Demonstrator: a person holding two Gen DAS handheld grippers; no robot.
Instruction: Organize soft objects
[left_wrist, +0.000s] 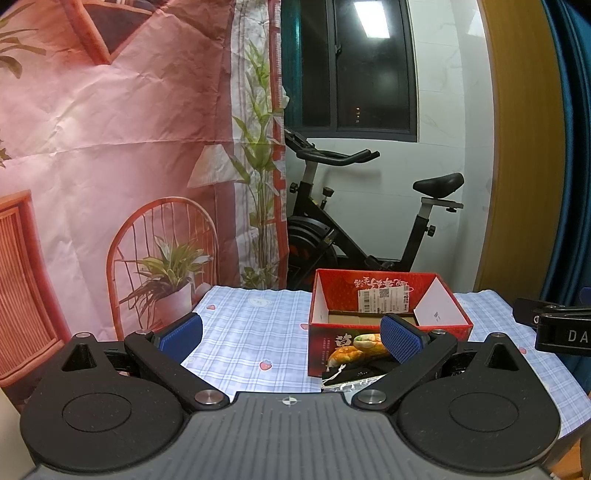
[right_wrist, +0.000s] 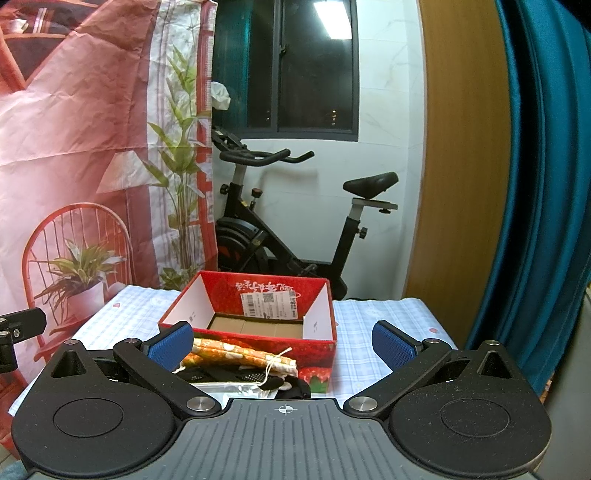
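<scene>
A red open-topped box (left_wrist: 388, 325) (right_wrist: 258, 317) stands on the checked tablecloth (left_wrist: 251, 339) (right_wrist: 365, 332); nothing shows inside it but its cardboard floor. In front of the box lies an orange drawstring pouch (right_wrist: 236, 352) (left_wrist: 354, 349) on a black fabric item (right_wrist: 236, 376) (left_wrist: 354, 373), with a shiny packet under them. My left gripper (left_wrist: 291, 338) is open, hovering near the table's front edge, its right pad in front of the pile. My right gripper (right_wrist: 282, 345) is open too, its fingers straddling the pile and the box's front.
A pink printed backdrop (left_wrist: 110, 147) hangs at the left behind the table. An exercise bike (left_wrist: 351, 221) stands beyond the table's far edge under a dark window. A wooden panel and teal curtain (right_wrist: 535, 184) are at the right. The right gripper's body (left_wrist: 554, 325) shows at the left view's right edge.
</scene>
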